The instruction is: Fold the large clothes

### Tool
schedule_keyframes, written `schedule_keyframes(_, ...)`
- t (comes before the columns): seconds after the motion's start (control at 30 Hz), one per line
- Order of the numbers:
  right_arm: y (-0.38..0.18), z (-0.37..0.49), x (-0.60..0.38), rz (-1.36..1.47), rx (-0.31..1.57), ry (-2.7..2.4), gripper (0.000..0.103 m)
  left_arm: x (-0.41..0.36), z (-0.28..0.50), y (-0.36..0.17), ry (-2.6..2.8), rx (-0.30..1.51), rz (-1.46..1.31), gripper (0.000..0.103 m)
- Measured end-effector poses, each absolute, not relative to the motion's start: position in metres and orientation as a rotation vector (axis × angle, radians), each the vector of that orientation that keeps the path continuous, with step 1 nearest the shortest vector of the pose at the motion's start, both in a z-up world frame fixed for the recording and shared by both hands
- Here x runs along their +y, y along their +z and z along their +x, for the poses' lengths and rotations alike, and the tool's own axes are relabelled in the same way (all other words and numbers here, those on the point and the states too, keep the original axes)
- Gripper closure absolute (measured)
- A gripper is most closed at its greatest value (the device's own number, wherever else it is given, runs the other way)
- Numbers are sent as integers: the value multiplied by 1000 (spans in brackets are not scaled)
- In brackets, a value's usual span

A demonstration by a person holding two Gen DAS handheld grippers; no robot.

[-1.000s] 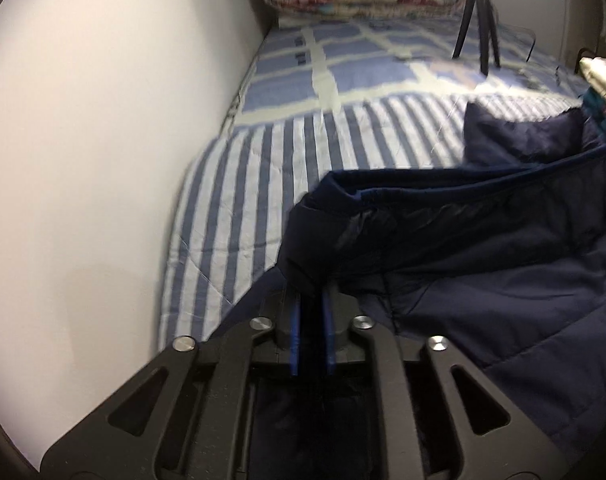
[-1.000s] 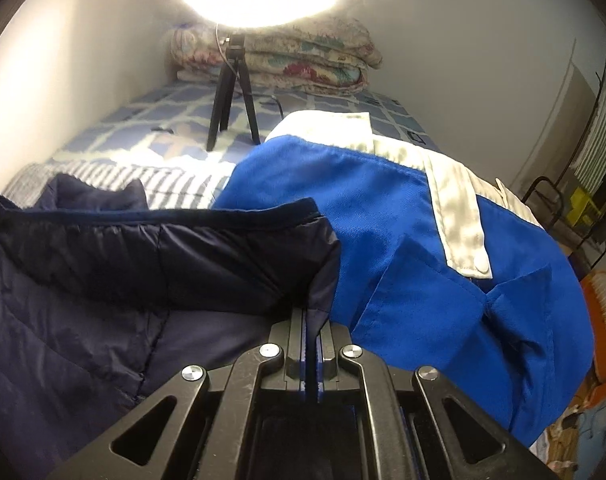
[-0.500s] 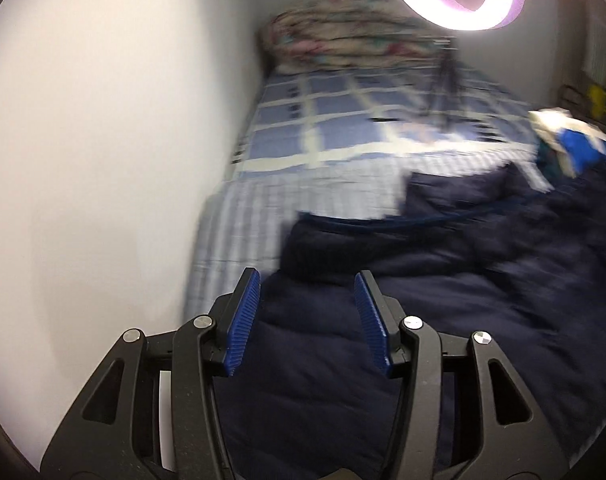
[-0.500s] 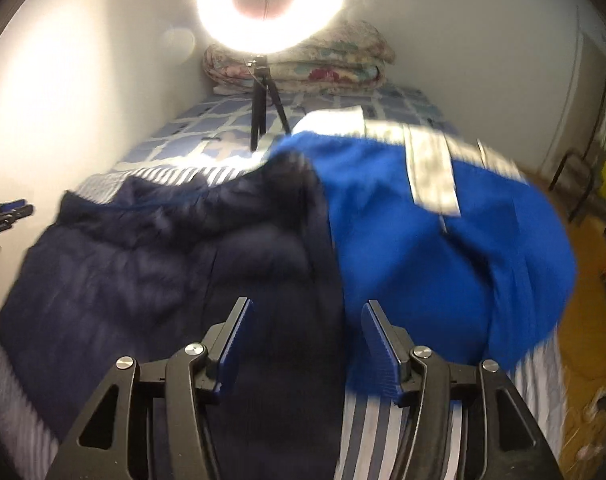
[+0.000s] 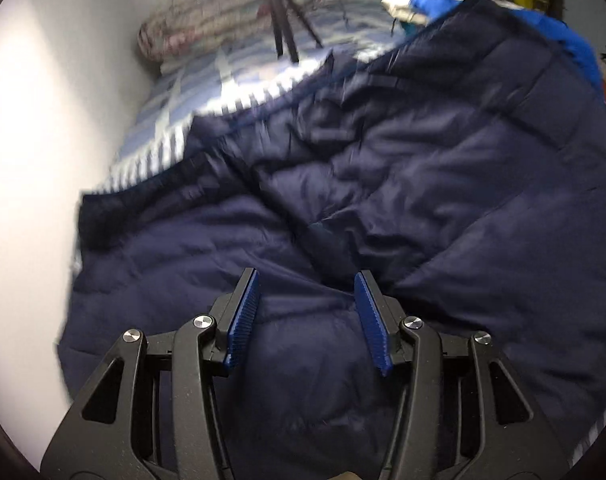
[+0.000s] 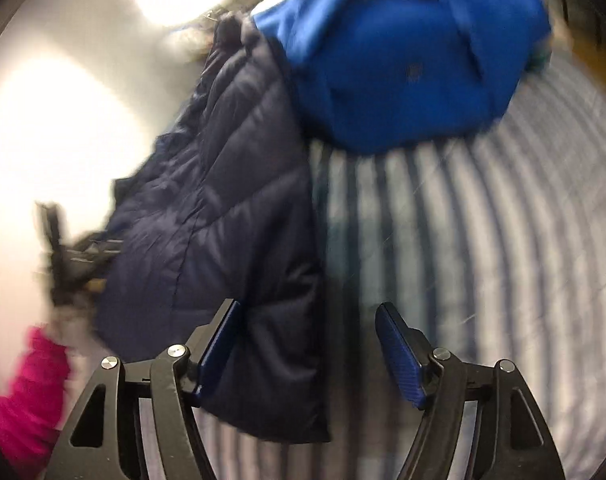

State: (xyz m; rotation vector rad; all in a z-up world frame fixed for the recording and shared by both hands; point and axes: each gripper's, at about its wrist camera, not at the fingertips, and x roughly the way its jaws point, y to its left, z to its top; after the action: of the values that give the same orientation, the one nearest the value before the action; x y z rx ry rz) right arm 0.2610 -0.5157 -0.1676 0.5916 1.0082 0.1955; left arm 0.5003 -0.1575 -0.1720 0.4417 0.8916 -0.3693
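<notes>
The puffy navy quilted jacket (image 5: 383, 184) is covering most of the blue-and-white striped bedsheet (image 6: 483, 240). Right of the jacket, bare sheet is lying open for passage. Beyond it, a bright blue garment (image 6: 403, 72) is blocking the way. Behind the jacket, a black tripod (image 5: 283, 28) is standing; left, a white wall (image 5: 43, 140) is closing in.

The quilted jacket (image 5: 383, 184) lies spread on the bed (image 5: 191, 120), against the wall (image 5: 31, 140) on its left side. A second garment (image 6: 387, 64) lies beside the jacket's far right edge, touching it. A tripod (image 5: 283, 28) stands on the bed behind the jacket; folded bedding (image 5: 207, 20) is stacked behind the tripod. The left gripper (image 5: 306, 316) hangs above the jacket's near part. The right gripper (image 6: 309, 344) straddles the jacket's right edge.
</notes>
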Motion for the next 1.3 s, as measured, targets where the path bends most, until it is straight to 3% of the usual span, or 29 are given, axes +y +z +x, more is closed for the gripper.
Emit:
schedule_keyframes(0.13, -167, 263, -504, 629, 1008, 297, 39, -156, 505, -185, -373, 852, 436, 51)
schedule_keyframes(0.2, -164, 264, -494, 630, 1023, 329, 49, -151, 507, -178, -356, 876, 397, 51)
schedule_keyframes(0.27, -161, 262, -485, 603, 1028, 330, 51, -144, 495, -160, -342, 841, 375, 51)
schedule_keyframes(0.37, -150, 256, -480, 571, 1027, 300, 49, -133, 466, -128, -343, 788, 321, 51)
schedule_keyframes(0.4, -146, 251, -480, 577, 1022, 265, 41, -130, 457, -123, -338, 779, 305, 51)
schedule_keyframes(0.47, -143, 243, -482, 613, 1009, 228, 36, -126, 440, -117, -346, 777, 271, 51)
schedule_keyframes(0.8, -150, 201, -491, 815, 838, -127, 31, -150, 423, -178, -306, 823, 366, 51)
schedule_keyframes(1.07, -183, 197, -479, 999, 816, -98, 33, -145, 416, -164, -289, 793, 336, 51)
schedule_keyframes(1.13, -186, 209, -474, 979, 798, -108, 39, -142, 410, -155, -292, 776, 327, 51)
schedule_keyframes(1.2, -184, 219, -469, 946, 789, -126, 67, -139, 404, -147, -294, 756, 305, 51)
schedule_keyframes(1.3, -171, 230, -458, 876, 781, -158, 86, -143, 403, -154, -299, 767, 316, 51)
